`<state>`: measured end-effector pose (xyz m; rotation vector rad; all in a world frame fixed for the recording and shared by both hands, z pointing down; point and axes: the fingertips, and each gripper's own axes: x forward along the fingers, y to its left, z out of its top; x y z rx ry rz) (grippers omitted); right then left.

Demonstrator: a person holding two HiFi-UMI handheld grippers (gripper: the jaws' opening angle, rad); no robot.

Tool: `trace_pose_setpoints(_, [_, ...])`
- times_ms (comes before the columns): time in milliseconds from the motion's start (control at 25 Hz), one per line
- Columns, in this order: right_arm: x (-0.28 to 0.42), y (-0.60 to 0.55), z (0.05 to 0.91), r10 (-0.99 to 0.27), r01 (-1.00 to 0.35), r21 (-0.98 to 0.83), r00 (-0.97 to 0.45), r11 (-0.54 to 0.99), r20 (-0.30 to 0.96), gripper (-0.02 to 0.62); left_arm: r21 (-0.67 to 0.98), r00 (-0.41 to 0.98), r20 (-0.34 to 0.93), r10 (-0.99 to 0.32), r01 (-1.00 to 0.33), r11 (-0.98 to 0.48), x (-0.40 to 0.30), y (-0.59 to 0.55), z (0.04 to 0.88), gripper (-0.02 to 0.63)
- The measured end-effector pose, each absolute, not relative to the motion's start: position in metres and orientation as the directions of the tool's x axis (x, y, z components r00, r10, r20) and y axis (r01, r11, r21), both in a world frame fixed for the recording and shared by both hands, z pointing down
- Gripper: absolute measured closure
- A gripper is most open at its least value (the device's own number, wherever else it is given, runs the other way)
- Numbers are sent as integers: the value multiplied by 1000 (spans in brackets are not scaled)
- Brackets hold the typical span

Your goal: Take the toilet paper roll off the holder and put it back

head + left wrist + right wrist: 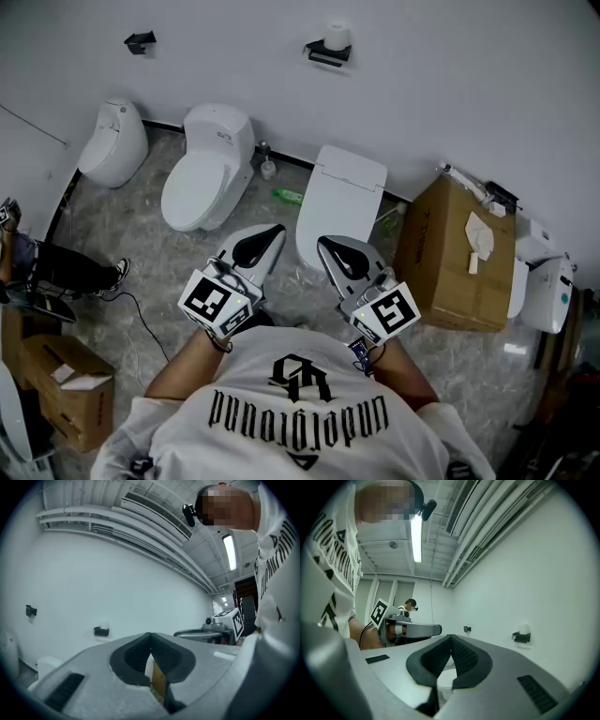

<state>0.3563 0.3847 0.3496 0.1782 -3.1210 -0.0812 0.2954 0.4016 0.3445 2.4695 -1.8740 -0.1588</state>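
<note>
The white toilet paper roll (337,36) sits on a black holder (328,54) fixed to the white wall, far ahead of me. In the left gripper view the roll (104,624) is small on its holder (100,631); the right gripper view has the roll (525,629) at mid right. My left gripper (270,232) and right gripper (326,246) are held level side by side near my chest, well short of the wall. The pads of both meet at the tips with nothing between them, the left gripper (150,634) and the right gripper (451,637) alike.
A second, bare black holder (140,40) hangs further left on the wall. Below stand a urinal (112,142), a white toilet (206,169), a square-lidded toilet (339,202), a green bottle (288,196) and a big cardboard box (455,253). Another box (66,384) sits lower left.
</note>
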Motion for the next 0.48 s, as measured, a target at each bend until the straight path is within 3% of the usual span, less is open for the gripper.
trace_pose_setpoints(480, [269,350,353,-148,-146,46,-989,988,28,583,104,273,-60,-960,-955,-278,205,380,355,592])
